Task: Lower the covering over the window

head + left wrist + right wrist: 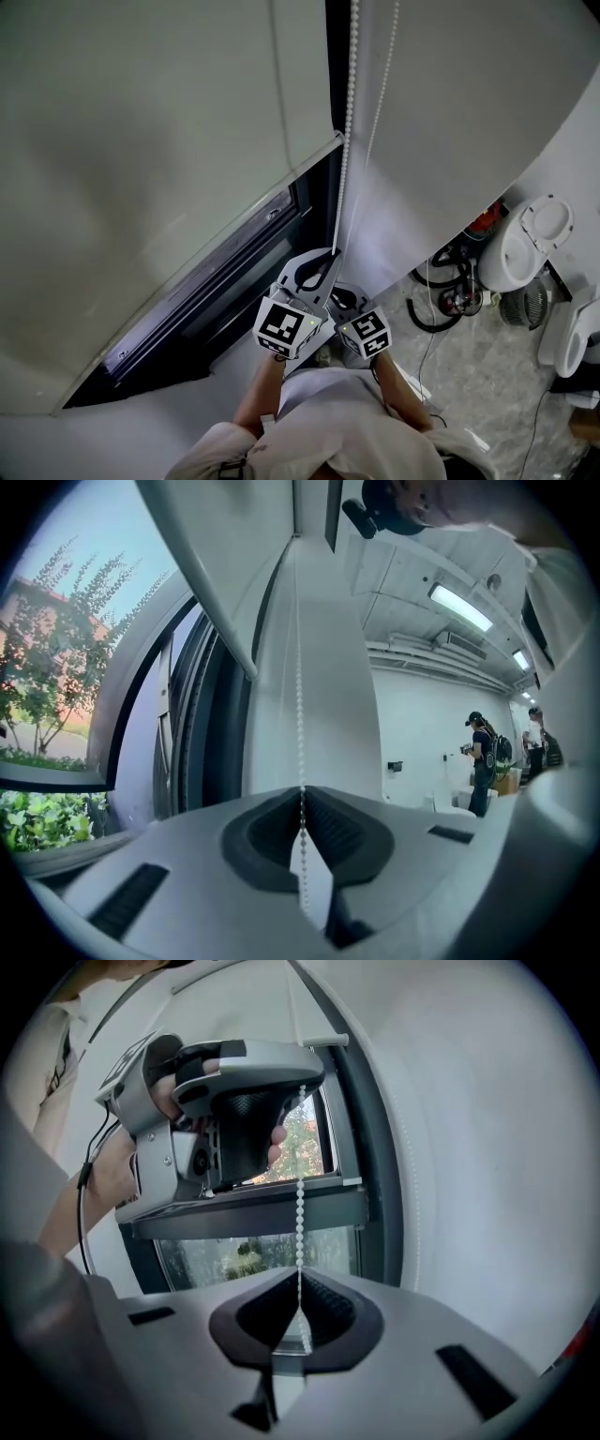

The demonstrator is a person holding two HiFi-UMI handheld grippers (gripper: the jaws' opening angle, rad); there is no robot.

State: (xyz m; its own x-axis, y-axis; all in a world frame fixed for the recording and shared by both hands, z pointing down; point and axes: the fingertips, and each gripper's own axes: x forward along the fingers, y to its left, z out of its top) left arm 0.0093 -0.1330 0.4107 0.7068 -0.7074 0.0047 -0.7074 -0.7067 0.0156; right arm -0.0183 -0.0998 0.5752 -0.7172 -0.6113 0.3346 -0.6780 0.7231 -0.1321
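A white roller blind point(141, 141) covers the upper part of a dark-framed window point(234, 272). Beside it a white bead chain point(347, 112) hangs straight down. My left gripper point(334, 253) is shut on the chain, the beads running between its dark pads point(337, 832). Just below it my right gripper point(343, 294) is shut on the same chain point(300, 1213). In the right gripper view the left gripper point(302, 1087) sits directly above, held in a hand, with the chain taut between the two. A second strand point(382, 94) hangs free to the right.
A white wall point(450, 112) stands right of the chain. On the floor at right are white appliances point(525, 244) and looped black cables point(441, 281). Two people point(483, 761) stand far back in the room. Trees point(47, 667) show through the glass.
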